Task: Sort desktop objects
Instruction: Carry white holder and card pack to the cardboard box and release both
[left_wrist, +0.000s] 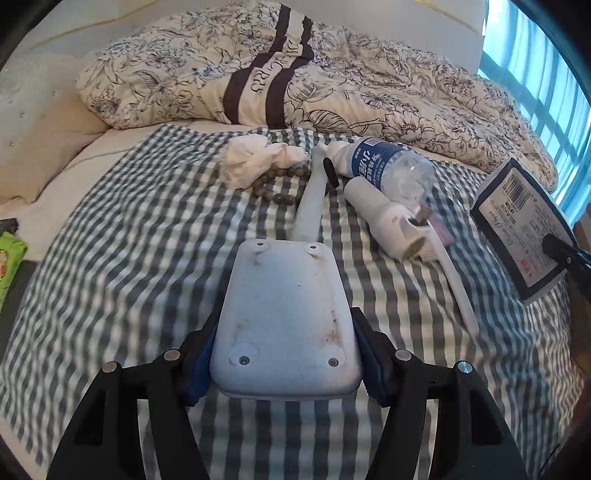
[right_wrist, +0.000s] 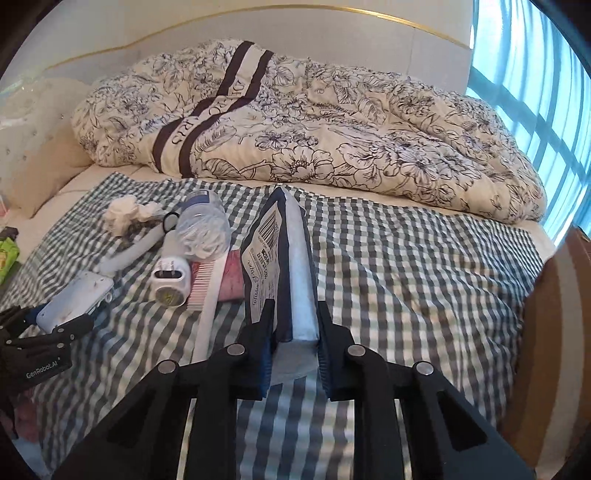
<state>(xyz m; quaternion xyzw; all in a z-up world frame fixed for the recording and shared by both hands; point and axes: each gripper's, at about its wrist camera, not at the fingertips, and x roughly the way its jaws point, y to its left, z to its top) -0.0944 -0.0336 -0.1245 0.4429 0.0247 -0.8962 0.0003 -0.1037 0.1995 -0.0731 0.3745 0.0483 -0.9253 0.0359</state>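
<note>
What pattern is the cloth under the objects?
The cloth has a grey-and-white gingham check, clearest in the right wrist view.

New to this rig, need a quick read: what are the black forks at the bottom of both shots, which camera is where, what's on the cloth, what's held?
There is no robot arm here. A person holds a two-finger gripper in each hand, and each gripper carries a fisheye camera that looks along its fingers. The black forks are those fingers.

The left wrist view shows the left gripper clamped on the pale blue base of a desk lamp. The right wrist view shows the right gripper shut on a navy pack of tissue paper.

On the checked cloth lie a crumpled white tissue, a string of dark beads, a water bottle, a white plug adapter and a white comb. A flowered quilt is bunched up behind.
</note>
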